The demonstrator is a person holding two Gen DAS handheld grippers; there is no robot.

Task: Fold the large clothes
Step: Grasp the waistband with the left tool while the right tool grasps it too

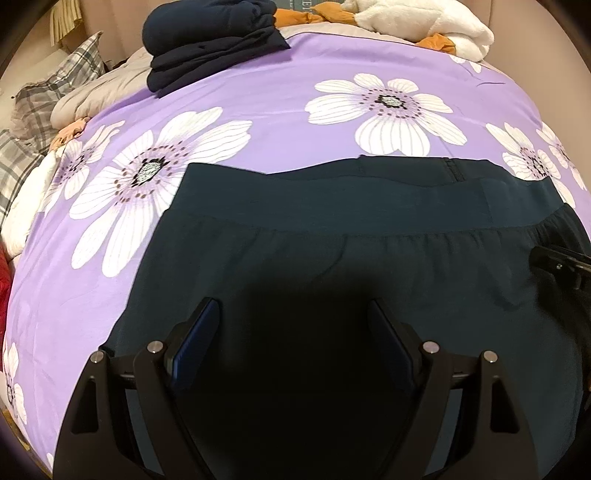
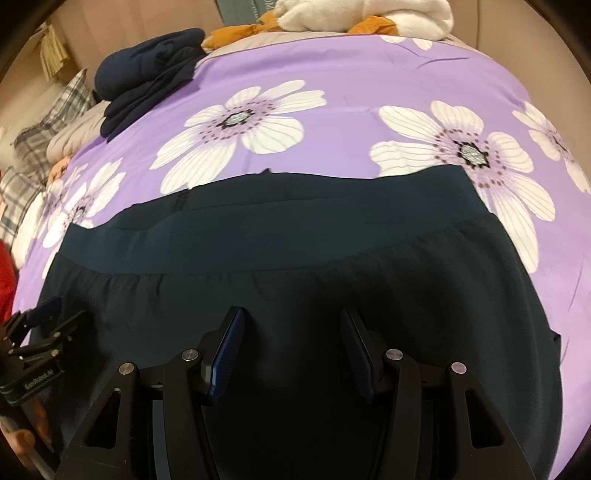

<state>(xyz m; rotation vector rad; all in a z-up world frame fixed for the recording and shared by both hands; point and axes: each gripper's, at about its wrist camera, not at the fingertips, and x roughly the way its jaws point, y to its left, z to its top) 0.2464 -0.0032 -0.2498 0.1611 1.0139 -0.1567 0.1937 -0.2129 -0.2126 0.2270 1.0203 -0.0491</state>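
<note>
A dark navy garment with a wide waistband lies flat on the purple flowered bedspread, waistband at the far side. My left gripper hovers open and empty over its near left part. My right gripper hovers open and empty over its near middle; the garment fills the lower view. The right gripper shows at the right edge of the left wrist view. The left gripper shows at the left edge of the right wrist view.
A stack of folded dark navy clothes sits at the far left of the bed. A white plush blanket and orange cloth lie at the far edge. Plaid pillows and a grey quilt lie left.
</note>
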